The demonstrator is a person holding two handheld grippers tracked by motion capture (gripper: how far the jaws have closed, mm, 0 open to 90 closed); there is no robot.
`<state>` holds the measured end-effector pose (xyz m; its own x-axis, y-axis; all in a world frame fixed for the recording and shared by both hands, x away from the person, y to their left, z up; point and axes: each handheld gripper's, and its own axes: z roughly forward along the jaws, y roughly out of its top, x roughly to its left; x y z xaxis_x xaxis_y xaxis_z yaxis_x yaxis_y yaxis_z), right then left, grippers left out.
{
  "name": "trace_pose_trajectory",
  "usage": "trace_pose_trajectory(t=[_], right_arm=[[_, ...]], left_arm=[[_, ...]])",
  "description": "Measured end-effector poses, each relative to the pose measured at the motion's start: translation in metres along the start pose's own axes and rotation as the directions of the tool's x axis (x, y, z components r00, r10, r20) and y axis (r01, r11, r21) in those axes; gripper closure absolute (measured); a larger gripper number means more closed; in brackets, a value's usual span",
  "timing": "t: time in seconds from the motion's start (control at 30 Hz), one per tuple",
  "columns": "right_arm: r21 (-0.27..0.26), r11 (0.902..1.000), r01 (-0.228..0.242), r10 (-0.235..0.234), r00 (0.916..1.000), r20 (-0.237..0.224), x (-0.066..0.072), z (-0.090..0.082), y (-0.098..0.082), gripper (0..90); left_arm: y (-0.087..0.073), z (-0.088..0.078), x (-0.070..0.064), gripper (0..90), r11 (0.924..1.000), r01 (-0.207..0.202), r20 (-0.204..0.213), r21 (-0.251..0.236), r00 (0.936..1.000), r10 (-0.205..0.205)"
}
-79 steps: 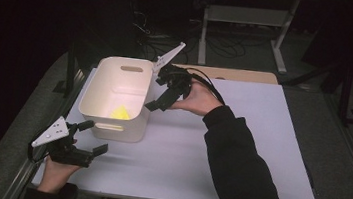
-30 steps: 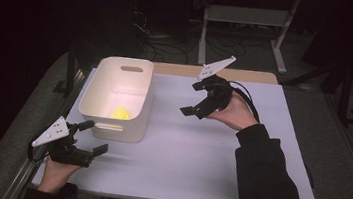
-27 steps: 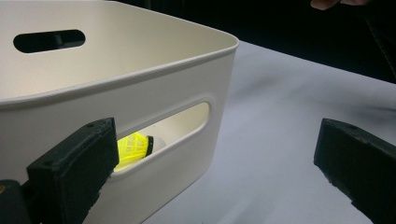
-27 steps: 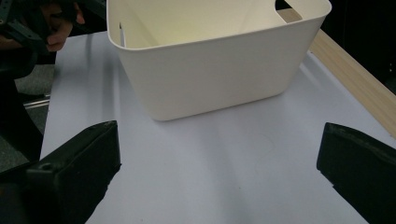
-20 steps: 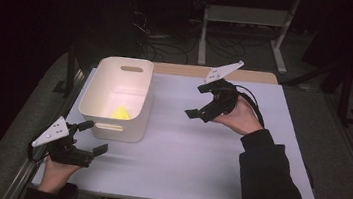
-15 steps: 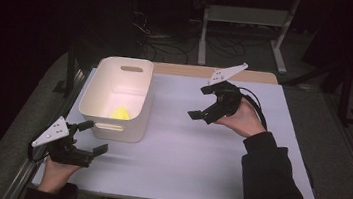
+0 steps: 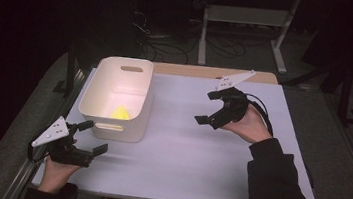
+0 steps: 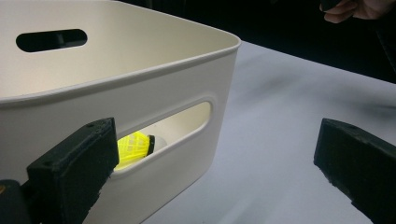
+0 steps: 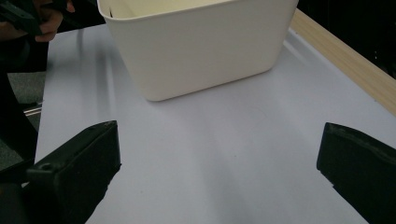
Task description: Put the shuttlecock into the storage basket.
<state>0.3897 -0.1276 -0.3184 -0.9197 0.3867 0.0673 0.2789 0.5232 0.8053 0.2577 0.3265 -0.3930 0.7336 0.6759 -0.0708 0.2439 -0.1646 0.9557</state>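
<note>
A cream plastic bin (image 7: 119, 98) with handle slots stands on the left half of the white table. A yellow shuttlecock (image 7: 121, 113) lies on its floor and shows through the handle slot as a yellow shuttlecock (image 8: 134, 147) in the left gripper view. My left gripper (image 7: 93, 138) rests open at the table's near left corner, just short of the bin (image 8: 116, 88), with nothing between its jaws. My right gripper (image 7: 209, 107) hovers open and empty over the table's right half, pointing toward the bin (image 9: 201, 42).
The white table top (image 7: 183, 150) has a wooden strip (image 7: 203, 72) along its far edge. A metal stand and loose cables sit on the dark floor behind. A dark-sleeved forearm (image 7: 274, 191) crosses the table's near right.
My right gripper has drawn away from the bin's rim, moving right across the table to its right half. The left gripper has stayed put.
</note>
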Motion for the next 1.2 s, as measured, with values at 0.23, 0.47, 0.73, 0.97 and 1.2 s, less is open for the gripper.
trace_pose_trajectory(t=[0.23, 0.47, 0.73, 0.97, 1.2], right_arm=[[-0.015, 0.9996, -0.024, 0.024, 0.9996, 0.013, -0.002, -0.006, -0.011, 0.0], [-0.021, 0.9990, -0.040, 0.041, 0.9988, 0.027, -0.004, -0.014, -0.020, 0.0], [-0.029, 0.9977, -0.061, 0.062, 0.9974, 0.036, -0.006, -0.019, -0.031, 0.0], [-0.033, 0.9964, -0.078, 0.079, 0.9960, 0.043, -0.005, -0.024, -0.042, 0.0], [-0.049, 0.9944, -0.094, 0.096, 0.9944, 0.044, -0.004, -0.029, -0.053, 0.0]], left_arm=[[0.000, 0.000, 0.000, 0.0, 1.0000, 0.001, 0.001, 0.000, 1.0000, -0.001], [0.000, 0.000, 0.000, 0.0, 1.0000, 0.002, 0.000, 0.001, 1.0000, -0.002], [0.000, 0.000, 0.000, 0.0, 1.0000, 0.001, 0.000, 0.000, 1.0000, -0.001], [0.000, 0.000, 0.000, 0.0, 1.0000, 0.002, -0.001, 0.001, 1.0000, -0.002], [0.000, 0.000, 0.000, 0.0, 1.0000, 0.002, -0.002, 0.000, 1.0000, -0.002]])
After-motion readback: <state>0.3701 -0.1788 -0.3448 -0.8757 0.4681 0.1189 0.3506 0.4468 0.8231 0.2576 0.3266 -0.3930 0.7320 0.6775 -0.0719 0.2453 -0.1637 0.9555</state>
